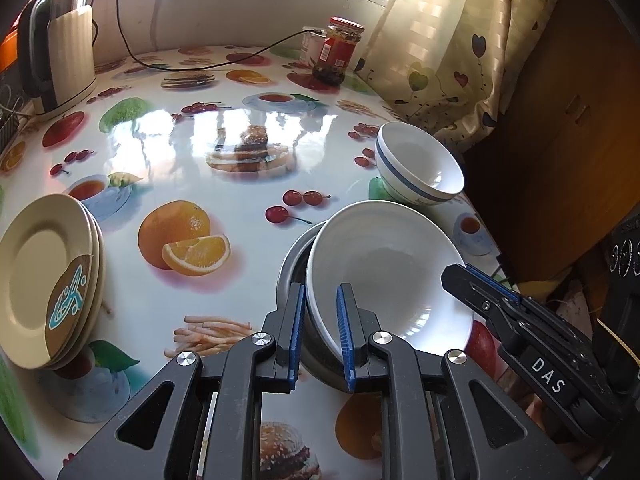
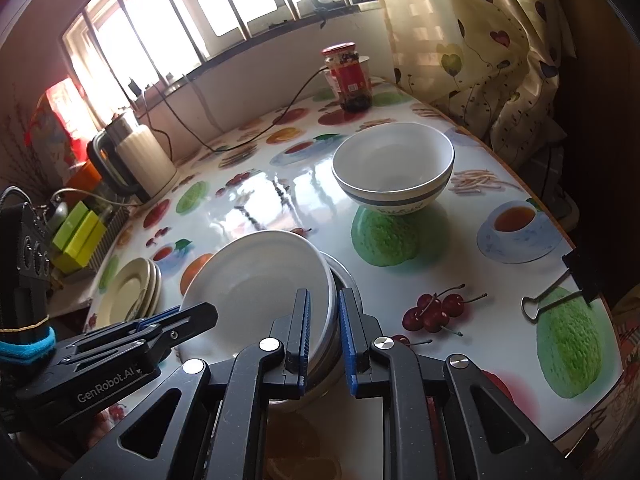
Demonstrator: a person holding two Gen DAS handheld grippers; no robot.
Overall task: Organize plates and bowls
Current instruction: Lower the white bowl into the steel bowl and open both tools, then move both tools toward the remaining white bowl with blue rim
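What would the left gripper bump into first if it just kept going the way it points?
Nothing new: the left gripper already straddles the near rim of the white dish tilted in the metal bowl; the dish's rim comes first.

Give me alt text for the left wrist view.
Both grippers, left and right, clamp the rim of a white bowl resting in a metal bowl. Stacked plates sit left, a blue-striped bowl behind.
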